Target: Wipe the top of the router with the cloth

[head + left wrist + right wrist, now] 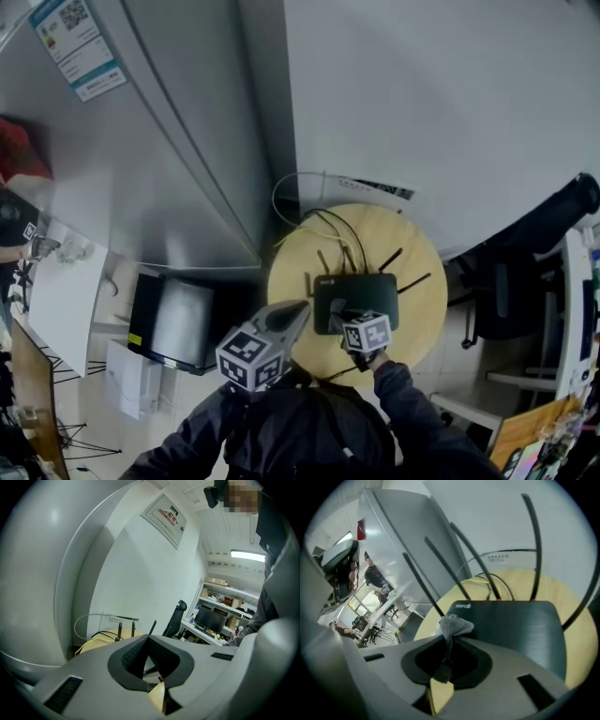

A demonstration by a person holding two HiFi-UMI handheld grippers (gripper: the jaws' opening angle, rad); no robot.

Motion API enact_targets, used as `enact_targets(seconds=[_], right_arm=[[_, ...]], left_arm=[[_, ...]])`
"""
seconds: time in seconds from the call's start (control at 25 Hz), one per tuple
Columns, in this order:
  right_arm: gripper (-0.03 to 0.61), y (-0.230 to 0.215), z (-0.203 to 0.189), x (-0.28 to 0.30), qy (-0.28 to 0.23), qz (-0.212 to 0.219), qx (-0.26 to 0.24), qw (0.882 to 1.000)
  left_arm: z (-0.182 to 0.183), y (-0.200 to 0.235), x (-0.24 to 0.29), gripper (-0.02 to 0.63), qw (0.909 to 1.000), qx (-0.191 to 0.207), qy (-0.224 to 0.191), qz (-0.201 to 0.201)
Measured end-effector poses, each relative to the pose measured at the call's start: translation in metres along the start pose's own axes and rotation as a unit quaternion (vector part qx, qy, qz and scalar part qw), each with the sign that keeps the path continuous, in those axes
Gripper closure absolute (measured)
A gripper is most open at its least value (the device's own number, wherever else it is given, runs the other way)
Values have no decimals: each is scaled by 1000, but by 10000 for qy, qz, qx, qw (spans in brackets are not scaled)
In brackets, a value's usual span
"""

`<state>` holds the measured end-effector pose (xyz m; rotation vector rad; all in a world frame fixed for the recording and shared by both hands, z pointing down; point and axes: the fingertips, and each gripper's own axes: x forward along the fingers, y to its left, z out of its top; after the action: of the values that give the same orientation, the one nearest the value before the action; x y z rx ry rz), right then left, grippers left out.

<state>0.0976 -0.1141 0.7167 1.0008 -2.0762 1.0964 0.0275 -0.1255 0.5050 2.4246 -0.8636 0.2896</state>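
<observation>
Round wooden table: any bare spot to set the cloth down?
Bare wood lies left of the black router and in a strip right of it, out to the round wooden table's rim. Behind it, cables and antennas crowd.

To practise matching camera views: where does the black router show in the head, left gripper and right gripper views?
Head view: router at centre, slightly low.
Left gripper view: only the router's antennas, low, left of centre.
Right gripper view: router right of centre, large.
Shared landmark: the round wooden table under it.
</observation>
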Motion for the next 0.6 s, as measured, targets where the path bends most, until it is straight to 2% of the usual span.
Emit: enact_targets(seconds=[0.16, 0.28, 0.44, 0.6], right_arm=[[508, 39, -12, 24, 260, 302, -213, 9990], [508, 45, -21, 30, 384, 349, -241, 9984], [508, 28, -28, 18, 458, 237, -177, 9985], [508, -11, -37, -8, 392, -1, -72, 9992]], left_arm=[[-2, 2, -5, 614, 10000, 19, 2, 52], [-1, 2, -7, 614, 10000, 18, 8, 63], [-3, -1, -3, 614, 10000, 27, 28, 16], [1, -10, 6, 614, 9999, 52, 37, -121]])
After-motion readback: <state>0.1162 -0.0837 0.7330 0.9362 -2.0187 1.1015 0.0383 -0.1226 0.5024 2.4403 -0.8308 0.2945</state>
